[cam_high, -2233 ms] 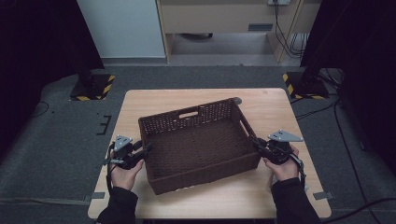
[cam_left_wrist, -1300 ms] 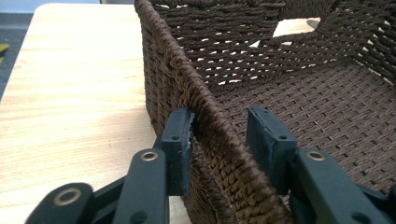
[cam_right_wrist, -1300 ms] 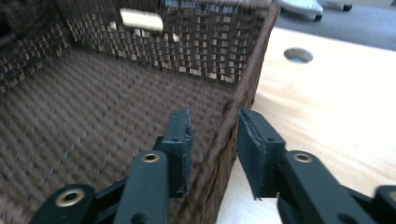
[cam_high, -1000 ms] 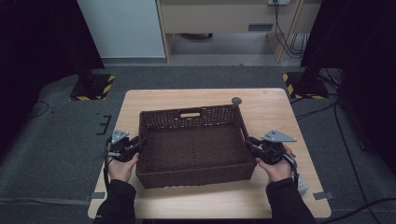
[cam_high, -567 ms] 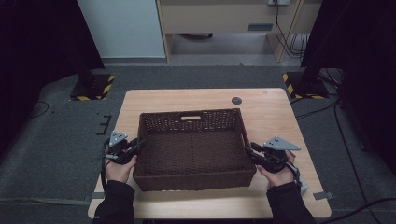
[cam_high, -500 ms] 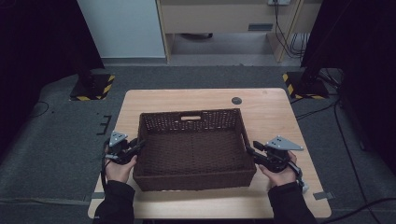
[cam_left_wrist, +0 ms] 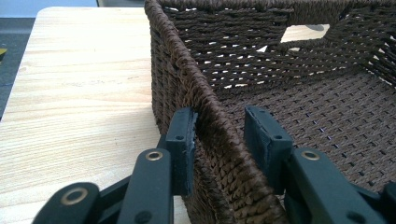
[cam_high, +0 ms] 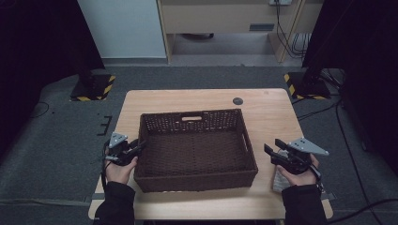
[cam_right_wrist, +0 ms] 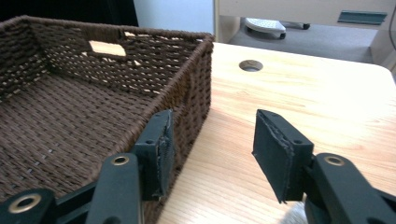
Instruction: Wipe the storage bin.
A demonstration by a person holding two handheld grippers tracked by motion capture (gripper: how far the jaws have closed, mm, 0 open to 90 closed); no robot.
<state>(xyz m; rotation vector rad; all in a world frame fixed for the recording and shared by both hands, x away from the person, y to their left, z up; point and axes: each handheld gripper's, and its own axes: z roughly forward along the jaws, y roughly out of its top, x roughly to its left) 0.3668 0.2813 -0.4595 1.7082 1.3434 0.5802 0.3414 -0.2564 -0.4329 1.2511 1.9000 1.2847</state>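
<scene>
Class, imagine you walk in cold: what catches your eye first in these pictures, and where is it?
A big, empty brown wicker basket sits mid-table. The left gripper straddles the basket's left wall, one jaw each side. The right gripper, jaws open and just widened, is off the basket's right wall, nothing between them.

Wicker basket takes up the middle of the table; its tall woven walls block any level pass across the centre; interior bare, open from above. Wide clear strip of tabletop along the far edge, broken by one round cable hole; broad free margin on the right side, narrower one on the left. Left gripper straddles the basket's left wall, so no gap there; right gripper stands just beside the right wall, jaws apart over bare wood.
</scene>
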